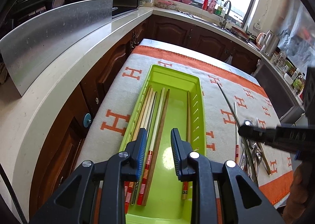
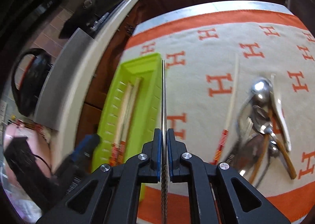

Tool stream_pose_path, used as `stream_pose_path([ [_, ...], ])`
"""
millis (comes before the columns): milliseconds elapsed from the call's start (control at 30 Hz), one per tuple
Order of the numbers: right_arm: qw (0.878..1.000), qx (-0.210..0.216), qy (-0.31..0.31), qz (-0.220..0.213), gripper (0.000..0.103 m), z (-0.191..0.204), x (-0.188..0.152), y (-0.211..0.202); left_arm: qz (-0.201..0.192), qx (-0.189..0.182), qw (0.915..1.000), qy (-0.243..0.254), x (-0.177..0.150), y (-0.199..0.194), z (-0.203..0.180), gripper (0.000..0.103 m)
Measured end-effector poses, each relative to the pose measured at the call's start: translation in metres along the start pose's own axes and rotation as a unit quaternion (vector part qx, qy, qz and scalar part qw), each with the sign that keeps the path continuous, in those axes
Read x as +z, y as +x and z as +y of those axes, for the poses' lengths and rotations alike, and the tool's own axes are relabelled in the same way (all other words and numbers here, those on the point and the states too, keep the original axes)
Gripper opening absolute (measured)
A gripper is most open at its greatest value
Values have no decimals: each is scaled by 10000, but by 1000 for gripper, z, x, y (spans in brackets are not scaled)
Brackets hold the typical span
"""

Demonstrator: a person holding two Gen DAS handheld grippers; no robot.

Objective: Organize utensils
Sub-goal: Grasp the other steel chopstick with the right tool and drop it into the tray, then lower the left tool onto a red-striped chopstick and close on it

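Our right tongs (image 2: 163, 135) pinch a metal chopstick (image 2: 163, 94) near its handle end so it clears the surface; left tongs (image 1: 159, 135) hang spread and empty over the green tray (image 1: 198, 94).

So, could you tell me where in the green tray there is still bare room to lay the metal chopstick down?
The green tray has a bare strip down its middle, between the bundle of chopsticks along its left wall and the single chopstick by its right wall. Its far end is also bare. The left side is crowded. The right gripper holds the metal chopstick.
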State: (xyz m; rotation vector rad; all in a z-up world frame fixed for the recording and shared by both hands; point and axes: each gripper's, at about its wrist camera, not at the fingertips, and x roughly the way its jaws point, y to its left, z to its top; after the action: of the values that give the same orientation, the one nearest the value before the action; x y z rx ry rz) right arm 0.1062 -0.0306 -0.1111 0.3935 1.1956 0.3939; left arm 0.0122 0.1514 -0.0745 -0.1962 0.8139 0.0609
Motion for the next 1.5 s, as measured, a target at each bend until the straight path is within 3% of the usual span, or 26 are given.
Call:
stream_pose_path([
  [233, 9994, 263, 50, 239, 7, 47, 29, 23, 10, 567, 9983, -125, 6, 0, 16, 25],
  [467, 9994, 138, -80, 296, 7, 52, 25, 32, 80, 561, 9980, -262, 7, 2, 24, 25],
  [867, 9981, -549, -180, -208, 7, -30, 4, -21, 126, 295, 9995, 26, 1, -1, -3, 28],
  [1233, 9933, -778, 20, -855, 7, -96, -17, -80, 210, -19, 9984, 532, -3, -13, -55, 29],
  [1500, 9941, -721, 323, -749, 7, -142, -38, -85, 410, -432, 9929, 1028, -8, -7, -118, 32],
])
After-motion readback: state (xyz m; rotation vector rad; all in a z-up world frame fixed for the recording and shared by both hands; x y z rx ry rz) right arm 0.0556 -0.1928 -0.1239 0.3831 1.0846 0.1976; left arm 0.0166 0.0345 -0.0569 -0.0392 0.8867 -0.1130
